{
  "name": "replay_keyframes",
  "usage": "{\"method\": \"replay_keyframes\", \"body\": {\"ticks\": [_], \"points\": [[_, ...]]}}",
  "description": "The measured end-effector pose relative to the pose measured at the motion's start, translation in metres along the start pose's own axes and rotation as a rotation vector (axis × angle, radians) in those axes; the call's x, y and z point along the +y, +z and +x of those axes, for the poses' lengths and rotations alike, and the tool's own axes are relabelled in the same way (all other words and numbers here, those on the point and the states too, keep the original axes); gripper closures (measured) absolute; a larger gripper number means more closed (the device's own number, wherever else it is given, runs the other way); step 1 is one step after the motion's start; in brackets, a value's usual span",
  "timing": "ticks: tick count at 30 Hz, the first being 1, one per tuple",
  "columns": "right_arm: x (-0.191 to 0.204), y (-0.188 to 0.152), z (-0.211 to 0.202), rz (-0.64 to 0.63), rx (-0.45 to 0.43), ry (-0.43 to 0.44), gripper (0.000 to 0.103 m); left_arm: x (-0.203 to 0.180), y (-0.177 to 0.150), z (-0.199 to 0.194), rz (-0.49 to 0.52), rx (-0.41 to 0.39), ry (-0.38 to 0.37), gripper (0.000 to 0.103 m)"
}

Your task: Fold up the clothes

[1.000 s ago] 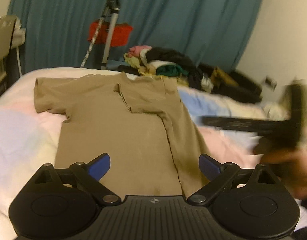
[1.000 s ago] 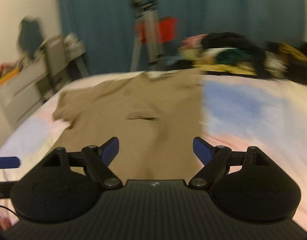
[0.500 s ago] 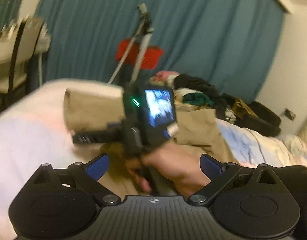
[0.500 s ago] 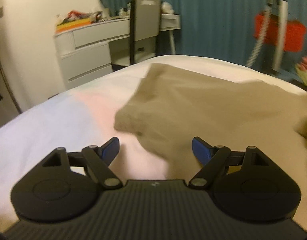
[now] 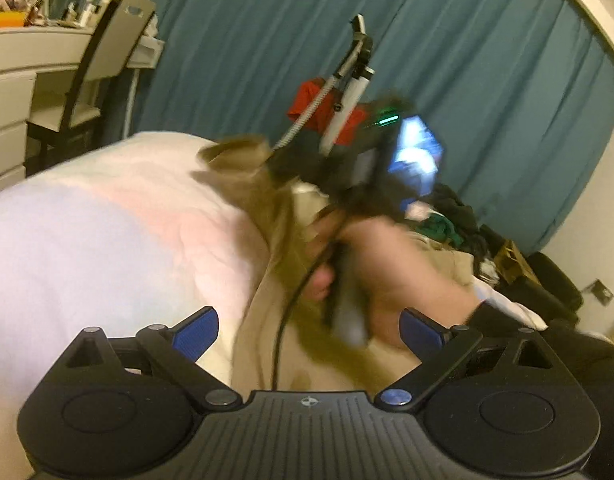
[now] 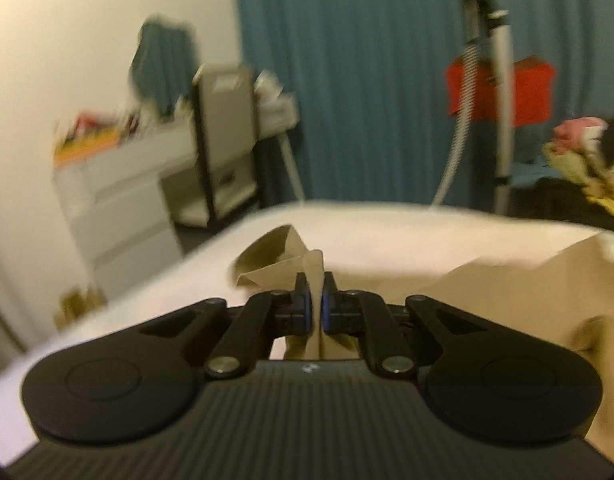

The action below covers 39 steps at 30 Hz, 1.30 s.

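Observation:
A tan T-shirt (image 5: 263,300) lies on the bed. My right gripper (image 6: 315,304) is shut on the shirt's left sleeve (image 6: 275,260) and holds it lifted off the bed; the rest of the shirt (image 6: 507,292) spreads to the right. In the left wrist view the right gripper (image 5: 347,184) and the hand holding it are blurred, with the sleeve (image 5: 243,172) bunched at its tip. My left gripper (image 5: 307,328) is open and empty, hovering over the shirt's lower part.
The bed (image 5: 87,240) has a pale pink and white cover. A pile of clothes (image 5: 459,224) lies at the far right. A tripod (image 6: 495,80) with a red box stands before the teal curtain. A chair (image 6: 227,136) and white drawers (image 6: 123,208) stand left.
My right gripper has crossed to the shirt's left sleeve, closed on it and lifted it. My left gripper stayed open and turned left.

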State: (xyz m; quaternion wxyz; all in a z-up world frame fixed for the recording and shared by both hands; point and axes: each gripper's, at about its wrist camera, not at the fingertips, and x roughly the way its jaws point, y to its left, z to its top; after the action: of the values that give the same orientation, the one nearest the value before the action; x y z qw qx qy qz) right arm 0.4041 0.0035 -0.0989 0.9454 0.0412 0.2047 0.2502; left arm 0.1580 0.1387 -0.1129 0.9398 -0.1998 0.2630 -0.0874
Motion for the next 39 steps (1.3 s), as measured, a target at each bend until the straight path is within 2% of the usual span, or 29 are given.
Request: {"method": "replay_keyframes", "body": {"ticks": [5, 7, 10, 12, 16, 17, 22, 23, 24, 25, 26, 27, 33, 39], "points": [[-0.081, 0.021, -0.074, 0.175, -0.133, -0.129, 0.095, -0.019, -0.008, -0.004, 0.052, 0.035, -0.081, 0.005], [-0.122, 0.013, -0.098, 0.282, -0.163, -0.196, 0.095, -0.025, -0.012, -0.001, 0.070, 0.052, -0.101, 0.005], [-0.174, -0.013, -0.122, 0.365, -0.182, -0.335, 0.095, -0.030, -0.020, 0.005, 0.079, 0.093, -0.131, 0.005], [-0.202, -0.034, -0.124, 0.396, -0.155, -0.426, 0.095, -0.031, -0.026, 0.014, 0.077, 0.137, -0.129, 0.005], [-0.240, -0.074, -0.130, 0.474, -0.117, -0.489, 0.095, -0.030, -0.032, 0.026, 0.081, 0.170, -0.113, 0.005], [-0.243, -0.080, -0.133, 0.492, -0.125, -0.478, 0.095, -0.030, -0.033, 0.030, 0.082, 0.178, -0.103, 0.005], [-0.237, -0.077, -0.142, 0.454, -0.118, -0.456, 0.091, -0.031, -0.031, 0.052, 0.101, 0.205, -0.088, 0.005], [-0.230, -0.075, -0.151, 0.450, -0.112, -0.447, 0.083, -0.033, -0.031, 0.053, 0.110, 0.205, -0.085, 0.005], [-0.224, -0.073, -0.160, 0.445, -0.106, -0.437, 0.057, -0.036, -0.030, 0.055, 0.119, 0.205, -0.082, 0.005], [-0.217, -0.071, -0.169, 0.441, -0.101, -0.428, 0.042, -0.038, -0.029, 0.056, 0.128, 0.205, -0.080, 0.005], [-0.211, -0.069, -0.178, 0.437, -0.095, -0.419, 0.023, -0.043, -0.030, 0.054, 0.142, 0.200, -0.076, 0.005], [-0.204, -0.067, -0.187, 0.432, -0.089, -0.409, 0.020, -0.048, -0.031, 0.051, 0.158, 0.195, -0.074, 0.005], [-0.165, -0.054, -0.240, 0.405, -0.054, -0.353, 0.022, -0.066, -0.035, 0.029, 0.227, 0.164, -0.088, 0.005], [-0.092, -0.061, -0.336, 0.322, -0.052, -0.317, 0.021, -0.075, -0.036, 0.003, 0.261, 0.157, -0.122, 0.005]]}}
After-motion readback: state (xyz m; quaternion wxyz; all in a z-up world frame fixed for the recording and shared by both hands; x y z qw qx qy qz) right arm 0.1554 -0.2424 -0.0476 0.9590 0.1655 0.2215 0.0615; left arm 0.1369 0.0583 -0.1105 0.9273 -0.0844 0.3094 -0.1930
